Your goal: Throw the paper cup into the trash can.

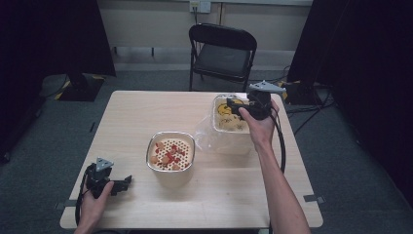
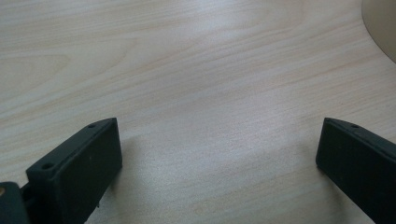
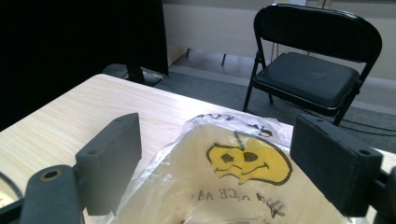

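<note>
Right gripper (image 1: 239,108) poised over smiley-printed plastic bag (image 3: 233,172) in square tub (image 1: 229,139) — jaws wide, gripping nothing, left gripper (image 1: 122,184) likewise agape, near-left of tub, resting on table (image 1: 146,112).

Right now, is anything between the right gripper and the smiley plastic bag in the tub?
Nothing visible. The right gripper hangs open just above the plastic bag, which lines the square tub at the table's far right. In the right gripper view the bag lies directly between and below the jaws, with no object in between.
</note>
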Motion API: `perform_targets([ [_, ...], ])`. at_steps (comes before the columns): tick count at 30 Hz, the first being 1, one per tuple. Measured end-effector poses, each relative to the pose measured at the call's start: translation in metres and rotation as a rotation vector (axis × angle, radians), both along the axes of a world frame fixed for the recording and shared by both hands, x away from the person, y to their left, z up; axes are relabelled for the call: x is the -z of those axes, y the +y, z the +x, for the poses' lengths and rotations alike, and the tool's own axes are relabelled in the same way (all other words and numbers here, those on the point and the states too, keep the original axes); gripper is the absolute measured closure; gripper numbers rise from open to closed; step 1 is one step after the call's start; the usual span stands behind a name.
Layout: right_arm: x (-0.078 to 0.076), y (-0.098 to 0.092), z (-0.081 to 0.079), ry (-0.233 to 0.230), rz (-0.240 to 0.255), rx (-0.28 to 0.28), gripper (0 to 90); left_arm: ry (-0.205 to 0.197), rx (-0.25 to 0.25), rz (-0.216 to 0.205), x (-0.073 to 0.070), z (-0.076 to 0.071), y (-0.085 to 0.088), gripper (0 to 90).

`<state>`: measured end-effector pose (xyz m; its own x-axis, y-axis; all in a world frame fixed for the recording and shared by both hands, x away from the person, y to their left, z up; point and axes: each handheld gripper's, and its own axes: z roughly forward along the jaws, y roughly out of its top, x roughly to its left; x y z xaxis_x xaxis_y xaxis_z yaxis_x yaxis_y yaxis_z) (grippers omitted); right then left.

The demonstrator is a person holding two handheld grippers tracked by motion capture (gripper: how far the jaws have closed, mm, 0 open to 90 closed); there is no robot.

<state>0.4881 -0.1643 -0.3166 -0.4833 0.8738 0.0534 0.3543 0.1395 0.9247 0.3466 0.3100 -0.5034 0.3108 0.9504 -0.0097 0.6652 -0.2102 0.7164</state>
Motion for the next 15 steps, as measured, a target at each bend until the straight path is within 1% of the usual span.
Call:
perform_targets([
  [2,-0.002,-0.001,-0.002,-0.003,0.002,0.000,16.5,0.000,0.000,0.000,0.000,0.000,0.000,0.0],
  [4,-0.004,-0.003,-0.006,0.001,0.005,-0.012,16.5,0.000,0.000,0.000,0.000,0.000,0.000,0.0],
  [6,-0.006,-0.005,-0.011,0.001,-0.005,-0.016,16.5,0.000,0.000,0.000,0.000,0.000,0.000,0.0],
  [10,-0.008,-0.006,-0.026,-0.012,-0.040,-0.029,16.5,0.000,0.000,0.000,0.000,0.000,0.000,0.0],
  [13,-0.008,-0.009,-0.038,-0.025,-0.054,-0.035,16.5,0.000,0.000,0.000,0.000,0.000,0.000,0.0],
  [15,-0.007,-0.011,-0.046,-0.020,-0.051,-0.044,16.5,0.000,0.000,-0.001,0.000,0.000,0.000,0.0],
])
